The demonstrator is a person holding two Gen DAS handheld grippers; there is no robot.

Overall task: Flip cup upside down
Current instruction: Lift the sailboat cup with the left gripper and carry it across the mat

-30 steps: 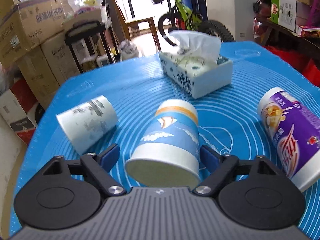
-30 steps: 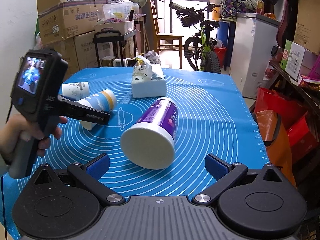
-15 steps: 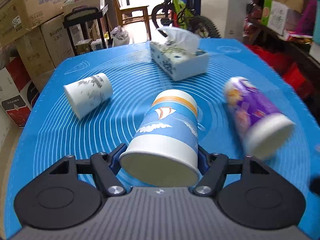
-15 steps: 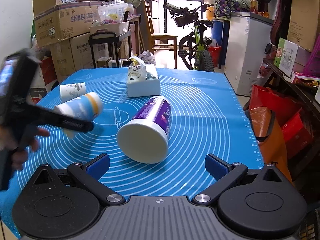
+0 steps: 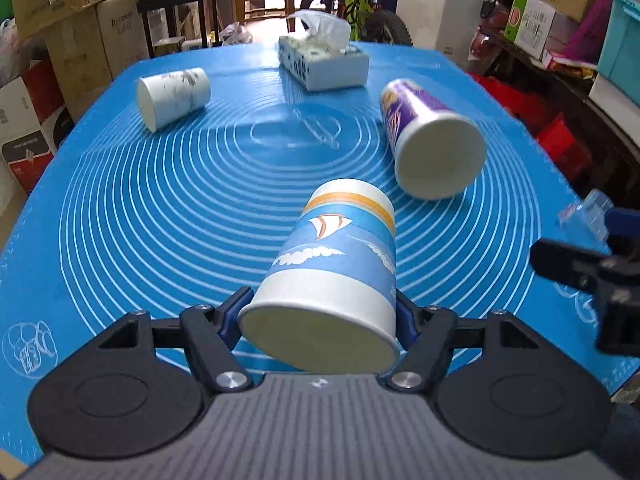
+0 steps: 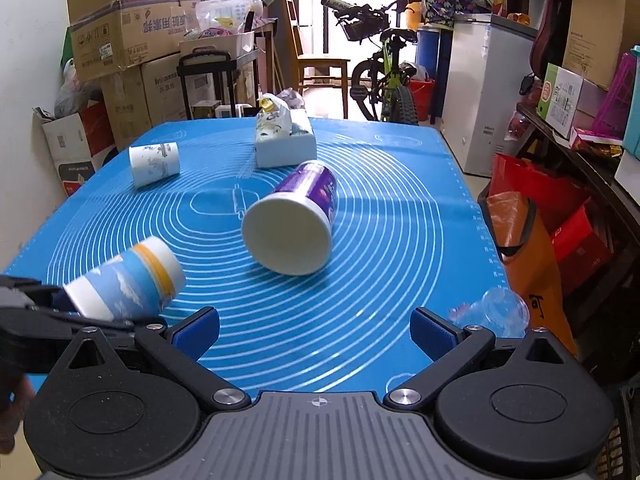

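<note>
My left gripper (image 5: pixel 320 318) is shut on a blue paper cup (image 5: pixel 334 268) with a sailboat print and an orange band. It grips the cup near its open rim and holds it tilted above the blue mat (image 5: pixel 160 208), base pointing away. The held cup also shows at the left of the right wrist view (image 6: pixel 128 284). My right gripper (image 6: pixel 314 328) is open and empty, near the mat's front edge. It shows at the right edge of the left wrist view (image 5: pixel 592 264).
A purple cup (image 5: pixel 428 140) lies on its side at mid-right. A white patterned cup (image 5: pixel 172 94) lies on its side at far left. A tissue box (image 5: pixel 324 60) stands at the back. A clear plastic cup (image 6: pixel 500 312) lies at the mat's right front edge. Boxes surround the table.
My left gripper closed on the blue cup, lifted it off the mat and drew it back toward the front. My right gripper stayed open and backed off a little.
</note>
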